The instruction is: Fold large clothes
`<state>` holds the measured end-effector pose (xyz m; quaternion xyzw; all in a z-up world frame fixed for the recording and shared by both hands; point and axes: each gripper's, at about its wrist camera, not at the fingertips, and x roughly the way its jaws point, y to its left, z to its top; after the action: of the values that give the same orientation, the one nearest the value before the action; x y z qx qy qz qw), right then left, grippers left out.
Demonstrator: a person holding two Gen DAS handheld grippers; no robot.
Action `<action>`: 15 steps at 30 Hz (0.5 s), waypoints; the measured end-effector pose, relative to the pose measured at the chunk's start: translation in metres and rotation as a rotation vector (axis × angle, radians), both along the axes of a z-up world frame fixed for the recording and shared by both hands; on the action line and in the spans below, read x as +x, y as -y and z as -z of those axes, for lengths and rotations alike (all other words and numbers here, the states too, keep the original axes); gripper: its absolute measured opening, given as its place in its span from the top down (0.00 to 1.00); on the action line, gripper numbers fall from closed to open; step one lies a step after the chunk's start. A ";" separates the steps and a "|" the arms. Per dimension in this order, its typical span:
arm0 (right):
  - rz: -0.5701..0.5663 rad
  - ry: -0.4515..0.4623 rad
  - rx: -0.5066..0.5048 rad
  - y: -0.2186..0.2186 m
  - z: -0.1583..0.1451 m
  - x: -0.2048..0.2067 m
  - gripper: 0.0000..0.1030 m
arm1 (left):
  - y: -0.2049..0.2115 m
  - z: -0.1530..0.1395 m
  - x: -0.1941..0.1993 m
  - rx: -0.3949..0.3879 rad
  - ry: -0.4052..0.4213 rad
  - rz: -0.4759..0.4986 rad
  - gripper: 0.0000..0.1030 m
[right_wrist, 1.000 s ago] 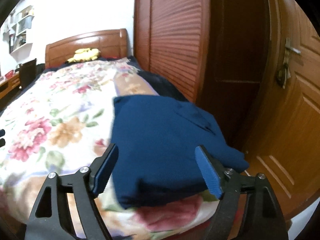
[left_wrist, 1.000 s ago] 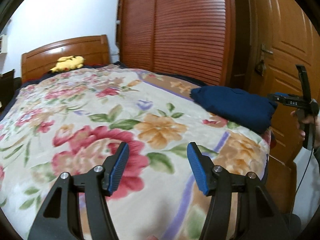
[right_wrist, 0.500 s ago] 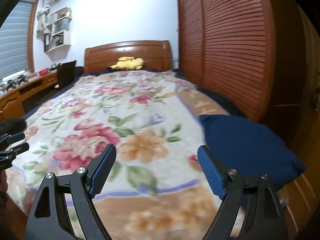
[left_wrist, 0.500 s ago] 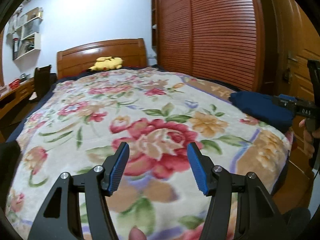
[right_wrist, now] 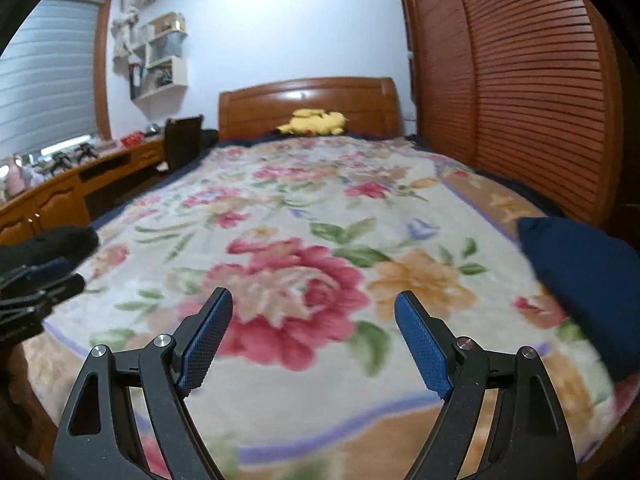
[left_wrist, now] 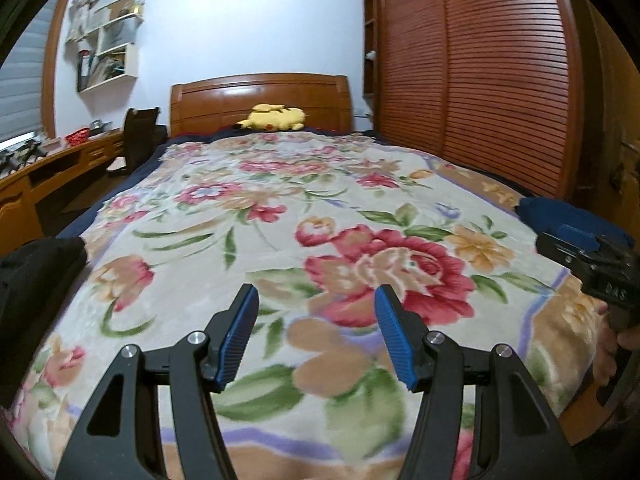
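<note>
- Left gripper: hovering over the near end of the bed, blue pads standing wide apart, gripping nothing.
- Right gripper: likewise hovering, jaws spread, holding nothing; appearing also at the right edge of the left view.
- Blanket: floral, plush, covering the bed and lying smooth beneath both grippers.
- Blue garment: lying as a compact folded bundle at the right near corner of the bed, close to the edge, well apart from both grippers.
- Handling, judging by look: appearing soft, limp and light, draping and sagging once lifted, probably not slippery against the plush; nothing fragile.
- Grip, as advice: pinching a doubled edge or corner of the bundle, one gripper per side, avoiding catching the blanket underneath.
- Dark item: lying at the left bed edge, too blurred for identifying.
- Plush toy: yellow, resting against the headboard.
- Wardrobe: slatted doors running along the right side.
</note>
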<state>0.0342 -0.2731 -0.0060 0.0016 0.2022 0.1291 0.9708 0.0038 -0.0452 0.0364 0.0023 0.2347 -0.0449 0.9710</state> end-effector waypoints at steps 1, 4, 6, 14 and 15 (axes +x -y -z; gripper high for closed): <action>0.004 0.023 -0.015 -0.007 0.000 -0.004 0.18 | -0.002 0.002 -0.001 0.007 0.007 -0.016 0.42; 0.004 0.052 -0.015 -0.017 0.000 -0.009 0.18 | -0.006 0.006 -0.004 0.015 0.019 -0.049 0.42; 0.003 0.069 -0.017 -0.021 0.000 -0.011 0.18 | -0.008 0.010 -0.005 0.013 0.020 -0.057 0.42; -0.001 0.083 -0.027 -0.024 0.000 -0.015 0.18 | -0.010 0.011 -0.009 0.003 0.031 -0.066 0.42; 0.001 0.083 -0.026 -0.024 0.000 -0.015 0.18 | -0.010 0.012 -0.010 0.002 0.033 -0.068 0.42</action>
<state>0.0190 -0.2490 -0.0061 -0.0163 0.1631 0.1261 0.9784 -0.0060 -0.0350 0.0246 -0.0038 0.2185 -0.0117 0.9757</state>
